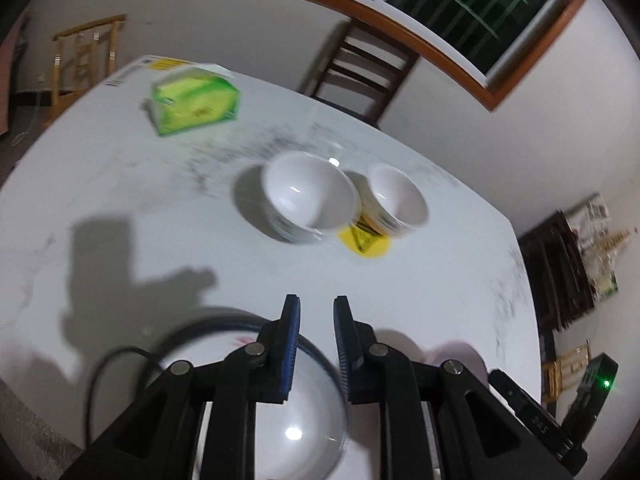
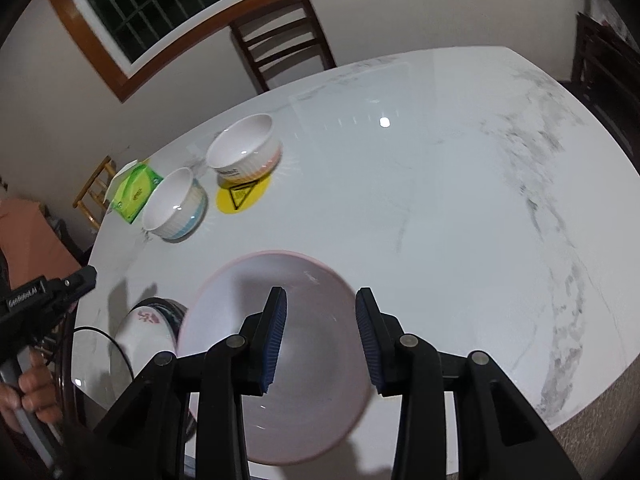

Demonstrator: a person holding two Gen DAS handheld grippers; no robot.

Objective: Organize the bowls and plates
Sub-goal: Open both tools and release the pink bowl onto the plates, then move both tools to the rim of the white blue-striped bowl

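My left gripper (image 1: 317,305) is open and empty above a white plate with a dark blue rim (image 1: 304,412) at the table's near edge. Two white ribbed bowls stand further out: a blue-banded bowl (image 1: 308,196) and an orange-banded bowl (image 1: 394,200) partly on a yellow round sticker (image 1: 366,244). My right gripper (image 2: 321,296) is open and empty above a pink-rimmed plate (image 2: 300,280). The blue-rimmed plate (image 2: 144,332) lies to its left, partly hidden. The blue-banded bowl (image 2: 176,204) and the orange-banded bowl (image 2: 244,148) stand far left.
A white marble table (image 2: 440,200) holds everything. A green tissue box (image 1: 196,104) sits at its far side, also visible in the right wrist view (image 2: 134,192). A dark wooden chair (image 2: 280,40) stands behind the table under a window. A dark shelf (image 1: 560,272) is at the right.
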